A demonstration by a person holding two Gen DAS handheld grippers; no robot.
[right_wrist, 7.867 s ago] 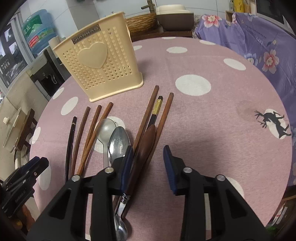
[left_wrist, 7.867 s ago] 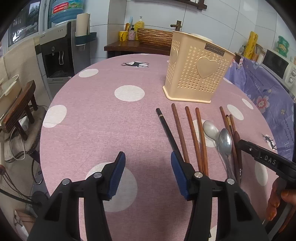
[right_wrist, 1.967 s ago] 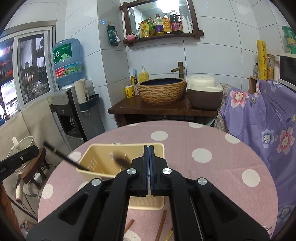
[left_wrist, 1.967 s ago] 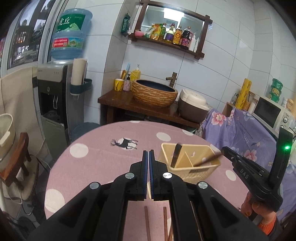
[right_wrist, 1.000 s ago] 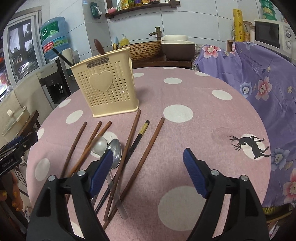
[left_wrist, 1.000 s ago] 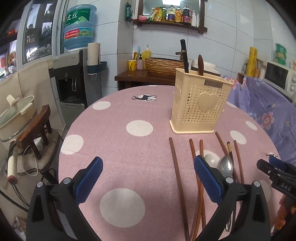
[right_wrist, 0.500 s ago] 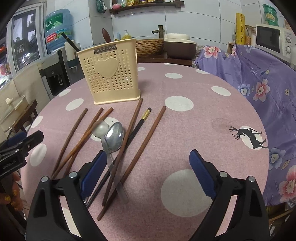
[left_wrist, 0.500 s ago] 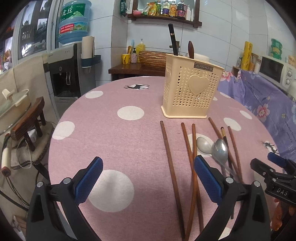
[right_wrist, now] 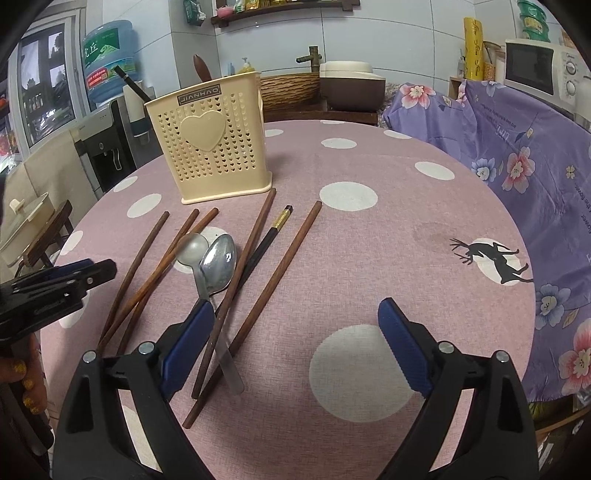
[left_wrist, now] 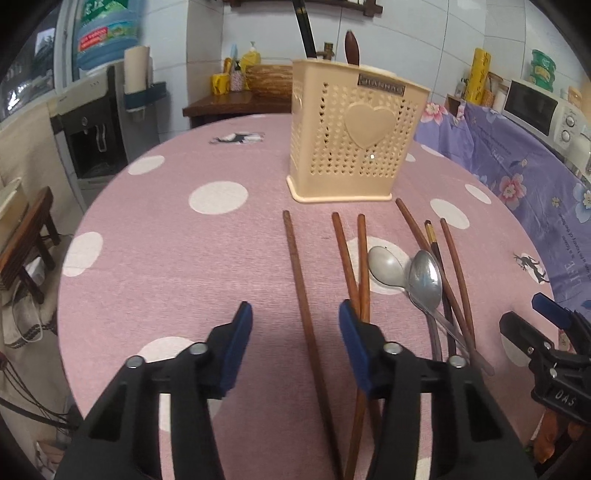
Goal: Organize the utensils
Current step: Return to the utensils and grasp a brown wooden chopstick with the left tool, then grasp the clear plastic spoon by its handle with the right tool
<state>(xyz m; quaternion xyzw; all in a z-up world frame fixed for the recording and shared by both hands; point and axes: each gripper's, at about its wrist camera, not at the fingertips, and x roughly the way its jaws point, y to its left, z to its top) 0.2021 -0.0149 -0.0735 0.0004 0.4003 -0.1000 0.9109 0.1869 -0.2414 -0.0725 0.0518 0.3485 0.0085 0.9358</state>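
A cream perforated utensil holder (left_wrist: pixel 351 144) (right_wrist: pixel 214 144) stands on the pink dotted table; a black chopstick (left_wrist: pixel 306 27) and a dark wooden handle (left_wrist: pixel 352 46) stick out of it. Several brown chopsticks, one black chopstick (right_wrist: pixel 264 242) and two metal spoons (left_wrist: pixel 424 277) (right_wrist: pixel 218 264) lie in front of it. My left gripper (left_wrist: pixel 295 328) is open low over the table, straddling the leftmost brown chopstick (left_wrist: pixel 301 291). My right gripper (right_wrist: pixel 295 332) is open wide, its left pad beside the spoon handles and chopstick ends.
The round table (right_wrist: pixel 369 258) drops off at left and front. A purple flowered cloth (right_wrist: pixel 517 147) lies to the right. A water dispenser (left_wrist: pixel 99 122), a wooden stool (left_wrist: pixel 26 236) and a counter with a basin (right_wrist: pixel 291 88) stand beyond the table.
Both grippers moved down and forward toward the utensils. My left gripper narrowed around the leftmost chopstick. My right gripper stayed wide open.
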